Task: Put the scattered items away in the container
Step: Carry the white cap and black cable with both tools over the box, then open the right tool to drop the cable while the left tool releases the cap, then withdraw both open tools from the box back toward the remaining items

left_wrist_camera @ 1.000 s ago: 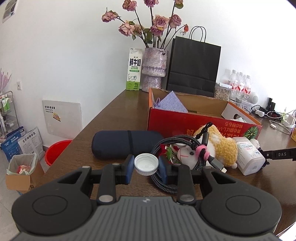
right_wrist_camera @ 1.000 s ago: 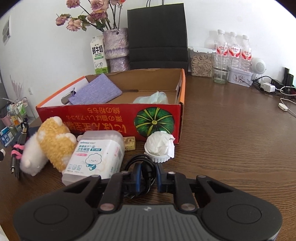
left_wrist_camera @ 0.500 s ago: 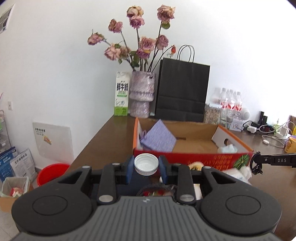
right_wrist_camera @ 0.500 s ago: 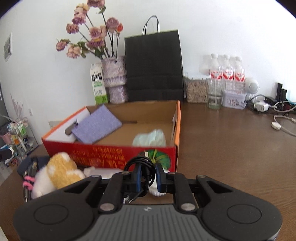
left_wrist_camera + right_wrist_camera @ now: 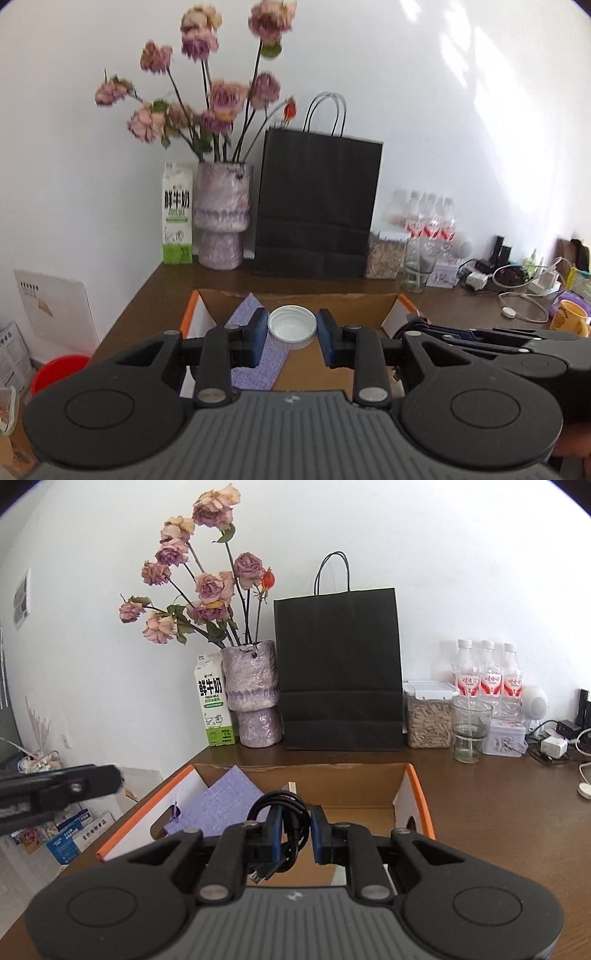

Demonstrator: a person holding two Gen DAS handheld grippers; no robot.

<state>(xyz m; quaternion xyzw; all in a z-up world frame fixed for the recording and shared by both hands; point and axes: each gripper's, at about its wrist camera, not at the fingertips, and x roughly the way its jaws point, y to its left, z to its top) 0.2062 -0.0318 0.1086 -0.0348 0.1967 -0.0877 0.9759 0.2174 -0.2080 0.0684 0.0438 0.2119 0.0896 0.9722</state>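
1. The brown wooden table (image 5: 498,812) carries everything; along its back edge against the wall stand a black paper bag (image 5: 338,668), a purple vase of dried roses (image 5: 251,694) and a milk carton (image 5: 214,701).
2. The open cardboard box (image 5: 303,784) sits near the table's left edge, in front of the bag, with a purple cloth (image 5: 218,803) leaning in its back left corner.
3. The left gripper (image 5: 291,328) hovers above the box interior, its jaws clamped on a white bottle cap (image 5: 291,325), open side toward the camera.
4. The right gripper (image 5: 293,834) hovers above the box near its front edge, jaws pinching a coiled black cable (image 5: 284,812), whose plug end dangles below the blue pads (image 5: 275,834).
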